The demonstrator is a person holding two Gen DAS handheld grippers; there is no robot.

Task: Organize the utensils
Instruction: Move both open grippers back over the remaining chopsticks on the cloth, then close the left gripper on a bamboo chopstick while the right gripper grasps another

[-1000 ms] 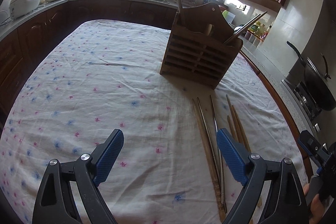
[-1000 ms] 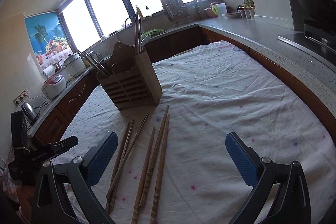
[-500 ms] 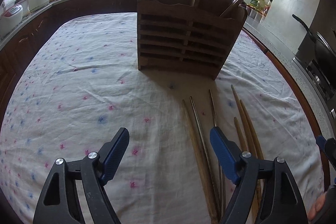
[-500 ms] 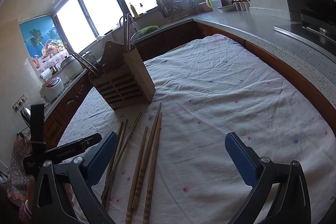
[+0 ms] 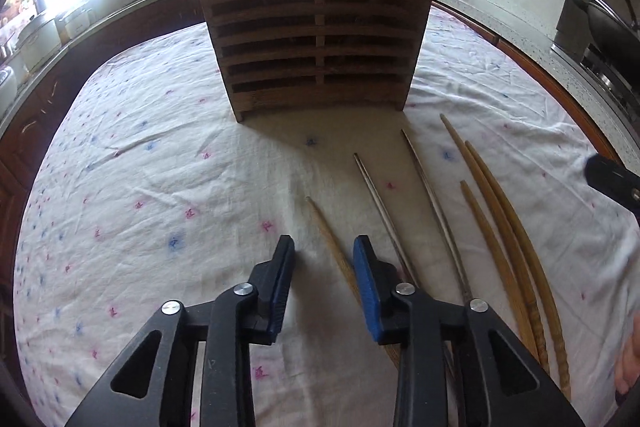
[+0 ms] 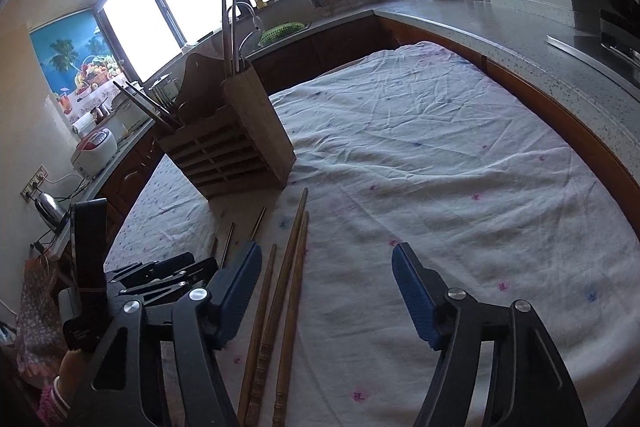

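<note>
- Chopsticks (image 5: 496, 223) lie loose on the cloth-covered surface (image 5: 160, 187) before your holder (image 5: 316, 39).
- Left hand-held gripper (image 5: 324, 251): jaws closing around one chopstick (image 5: 332, 243), not yet pressing.
- Right hand-held gripper (image 6: 326, 259): jaws closing, three chopsticks (image 6: 280, 291) between them, untouched.

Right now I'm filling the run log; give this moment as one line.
left gripper: closing around wooden chopstick | right gripper: closing, nothing gripped | chopsticks lie on cloth | holder upright
</note>
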